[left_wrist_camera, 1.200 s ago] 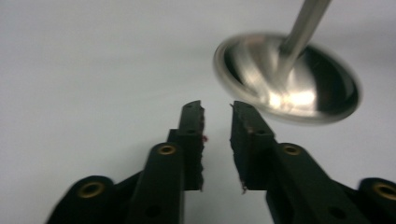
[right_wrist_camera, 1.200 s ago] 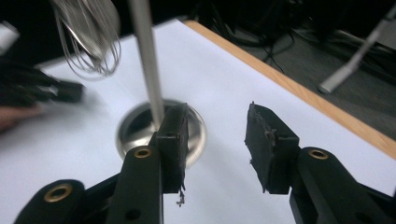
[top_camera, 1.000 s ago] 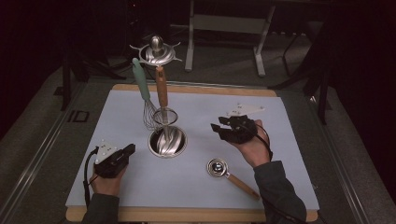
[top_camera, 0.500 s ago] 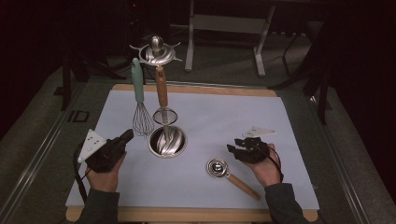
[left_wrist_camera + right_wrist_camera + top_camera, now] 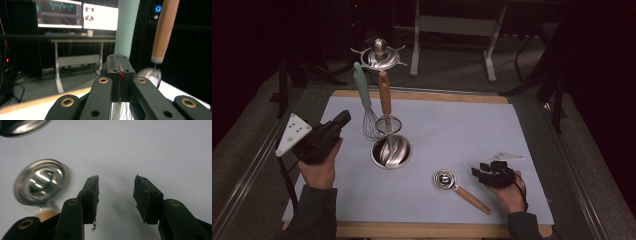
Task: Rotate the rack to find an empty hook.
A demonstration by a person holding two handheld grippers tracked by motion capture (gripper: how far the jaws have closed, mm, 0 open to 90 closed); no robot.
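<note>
A metal utensil stand (image 5: 380, 54) rises from its round base (image 5: 391, 151) at the middle left of the white mat (image 5: 472, 125). From it hang a whisk with a teal handle (image 5: 361, 90) and a strainer with a wooden handle (image 5: 385, 97). My left gripper (image 5: 344, 118) is lifted to the left of the whisk, jaws shut and empty (image 5: 118, 66); the teal handle (image 5: 128, 27) and wooden handle (image 5: 165, 30) stand just beyond them. A metal scoop with a wooden handle (image 5: 445, 179) lies at the near right. My right gripper (image 5: 475, 173) hovers low beside it, its jaws (image 5: 116, 195) just opening, nothing between them; the scoop's bowl (image 5: 41, 181) lies left of them.
The mat lies on a wooden board (image 5: 422, 229) with grey surface around it. Metal frame legs (image 5: 452, 30) stand behind the table. Lit monitors (image 5: 77, 13) on a desk show far behind in the left gripper view.
My left gripper has risen beside the whisk. My right gripper has dropped and come toward the near right, to just right of the scoop.
</note>
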